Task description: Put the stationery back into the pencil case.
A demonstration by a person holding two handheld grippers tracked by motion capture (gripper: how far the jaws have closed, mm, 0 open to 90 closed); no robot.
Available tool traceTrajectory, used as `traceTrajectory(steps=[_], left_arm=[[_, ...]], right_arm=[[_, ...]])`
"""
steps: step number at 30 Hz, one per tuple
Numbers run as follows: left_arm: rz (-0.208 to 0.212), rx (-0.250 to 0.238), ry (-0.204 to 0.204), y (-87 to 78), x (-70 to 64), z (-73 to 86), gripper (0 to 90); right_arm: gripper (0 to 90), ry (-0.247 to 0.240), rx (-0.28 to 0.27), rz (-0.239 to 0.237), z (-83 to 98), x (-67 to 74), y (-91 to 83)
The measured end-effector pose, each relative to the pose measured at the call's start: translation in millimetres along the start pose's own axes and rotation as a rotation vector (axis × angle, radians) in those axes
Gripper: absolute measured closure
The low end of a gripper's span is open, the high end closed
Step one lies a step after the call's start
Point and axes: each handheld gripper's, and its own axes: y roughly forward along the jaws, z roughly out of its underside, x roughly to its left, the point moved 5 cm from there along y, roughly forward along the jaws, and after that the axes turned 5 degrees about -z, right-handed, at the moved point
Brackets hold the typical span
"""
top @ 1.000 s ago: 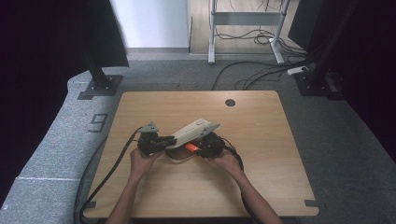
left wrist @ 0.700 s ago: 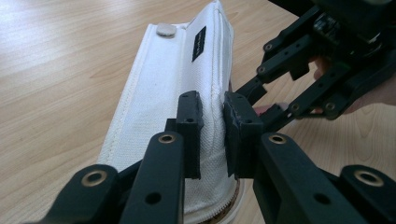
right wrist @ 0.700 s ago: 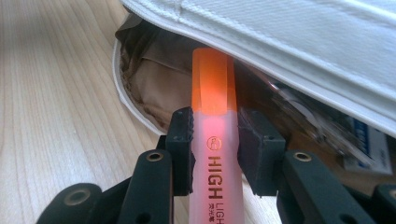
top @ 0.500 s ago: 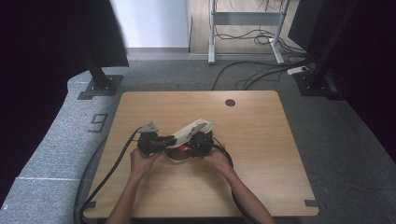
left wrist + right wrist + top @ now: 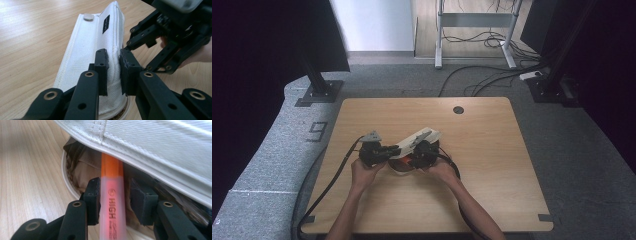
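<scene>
Left gripper is clamped on a fold of the white zip pouch, which lies slanted near the table's middle, well clear of every edge. Right gripper sits at the pouch's open mouth, jaws just opening around the orange highlighter: left pad touching, right pad apart. Bare wood all round, widest toward the right edge.
</scene>
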Motion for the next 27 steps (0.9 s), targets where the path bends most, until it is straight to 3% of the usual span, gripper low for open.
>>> traceTrajectory(steps=[7,14,21,27], left_arm=[[0.001,0.003,0.0,0.1,-0.2,0.3,77.2],[0.002,0.003,0.0,0.3,-0.1,0.4,77.2],[0.003,0.003,-0.003,-0.2,-0.5,0.5,77.1],[0.005,0.004,-0.004,-0.3,-0.7,0.4,77.1]], right_arm=[[58.7,0.006,-0.02,0.015,11.4,2.0,-22.3],[59.0,0.043,-0.037,0.018,36.3,4.7,-38.4],[59.1,0.075,-0.022,0.029,61.2,11.8,-33.2],[63.4,0.085,-0.007,0.048,66.9,12.2,-26.3]])
